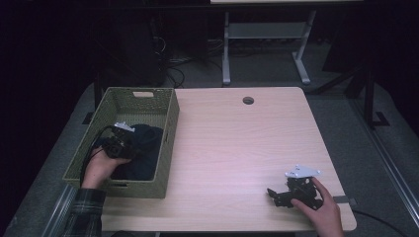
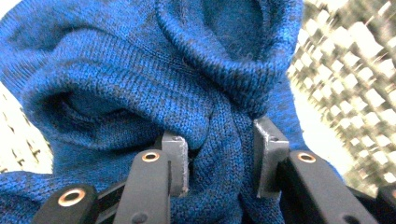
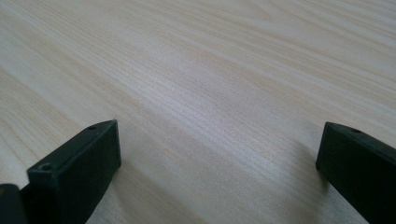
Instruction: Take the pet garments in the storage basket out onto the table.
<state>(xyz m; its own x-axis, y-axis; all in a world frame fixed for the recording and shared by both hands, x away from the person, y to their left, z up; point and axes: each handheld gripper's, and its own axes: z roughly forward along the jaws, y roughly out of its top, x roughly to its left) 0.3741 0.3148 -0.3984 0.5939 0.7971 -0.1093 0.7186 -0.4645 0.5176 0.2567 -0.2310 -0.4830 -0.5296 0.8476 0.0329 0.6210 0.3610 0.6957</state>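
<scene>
The blue knitted garment (image 1: 143, 150) lies bunched inside the green woven basket (image 1: 168, 123) at the left of the high view, dark against the basket's pale weave. In the left gripper view the knit (image 2: 140, 79) takes up most of the frame in thick ribbed folds, and one gathered fold runs down between your two grey pads (image 2: 176, 158), which press on it from both sides, so your left gripper (image 2: 219, 158) is clamped on the garment. Blurred basket weave shows at the upper right and at the lower left edge of that view. In the high view your left hand (image 1: 99, 168) reaches into the basket from the lower left, with the left gripper (image 1: 118, 143) sitting over the near part of the fabric. The basket stands on the left end of the light wooden surface (image 1: 237, 148), its rim running along the surface's left edge. Far across, at the lower right of the high view, your right hand (image 1: 321, 210) rests on the surface with the right gripper (image 1: 276, 195) pointing left, well apart from the basket. In the right gripper view its two black jaws stand wide apart at the bottom corners, with bare wood grain (image 3: 210, 93) between them and nothing in their grasp.
</scene>
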